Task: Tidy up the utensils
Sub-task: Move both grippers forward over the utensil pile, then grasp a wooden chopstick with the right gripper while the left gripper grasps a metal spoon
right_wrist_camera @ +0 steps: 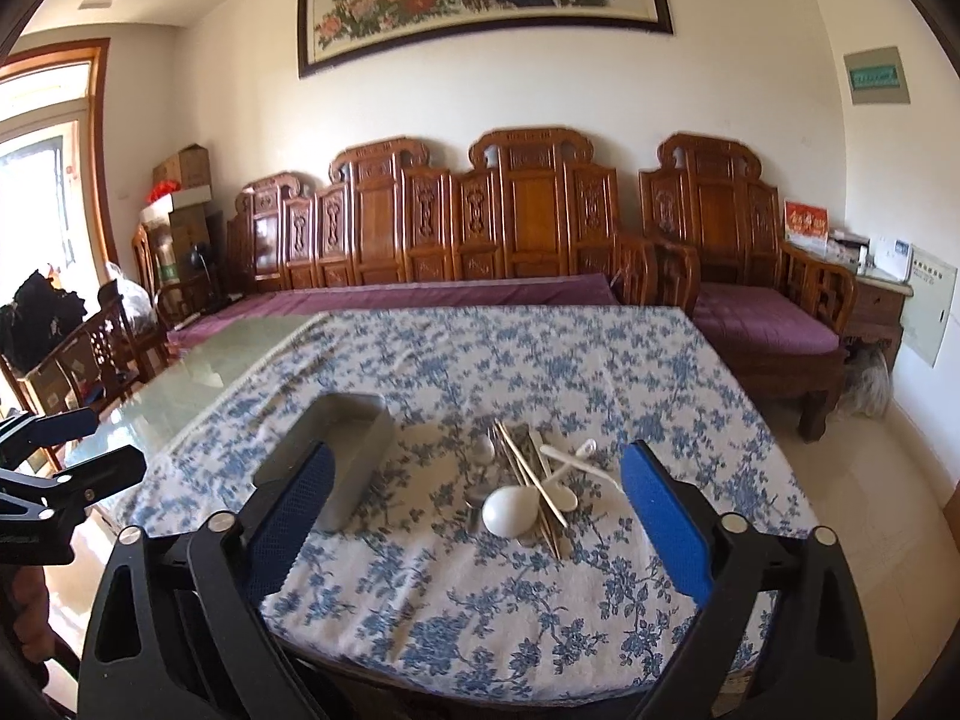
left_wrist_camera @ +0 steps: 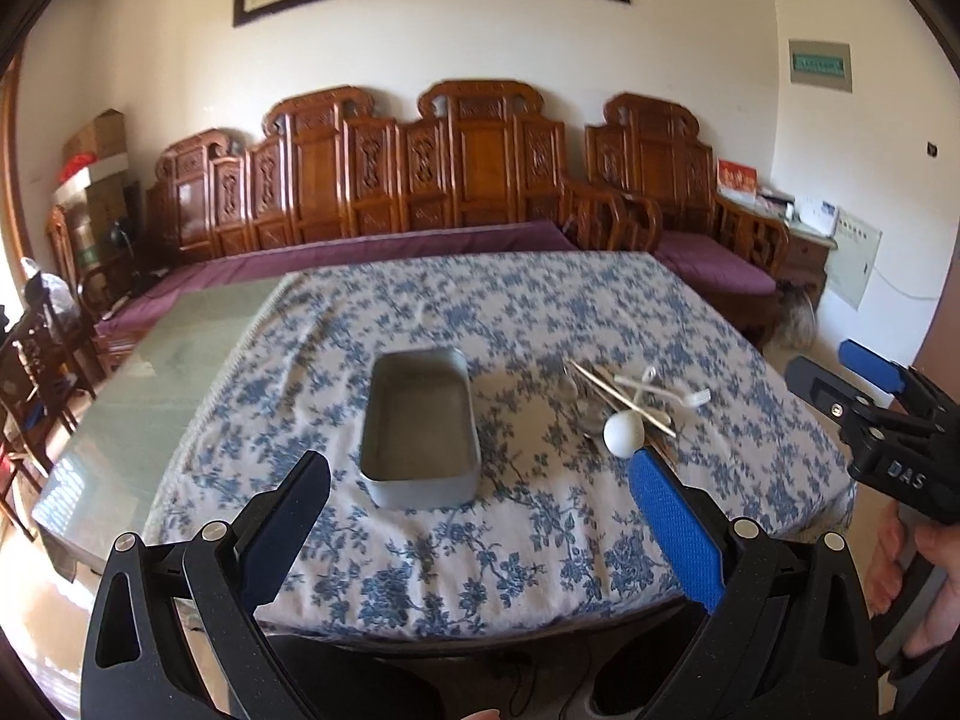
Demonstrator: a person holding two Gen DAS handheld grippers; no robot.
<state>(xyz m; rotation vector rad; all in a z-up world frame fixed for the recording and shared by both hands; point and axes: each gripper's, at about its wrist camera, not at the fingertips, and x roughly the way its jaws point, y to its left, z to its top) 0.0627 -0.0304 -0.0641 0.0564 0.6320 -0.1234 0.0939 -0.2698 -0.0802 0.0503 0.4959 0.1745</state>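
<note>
Both my grippers, left (left_wrist_camera: 480, 483) and right (right_wrist_camera: 474, 474), spread wide, holding nothing. Utensil pile (right_wrist_camera: 528, 480) lies just right of the metal tin (left_wrist_camera: 420, 426), on the floral tablecloth (left_wrist_camera: 480, 312).

raised letters "DAS" on right tool (left_wrist_camera: 864, 384)

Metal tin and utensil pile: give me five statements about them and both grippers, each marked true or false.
1. The metal tin holds several spoons. False: it is empty.
2. The utensil pile lies on the tablecloth beside the tin. True.
3. The right gripper is shut on a white spoon. False: its jaws are wide open, holding nothing.
4. The left gripper is open. True.
5. The chopsticks stand upright in the tin. False: they lie flat in the pile.
</note>
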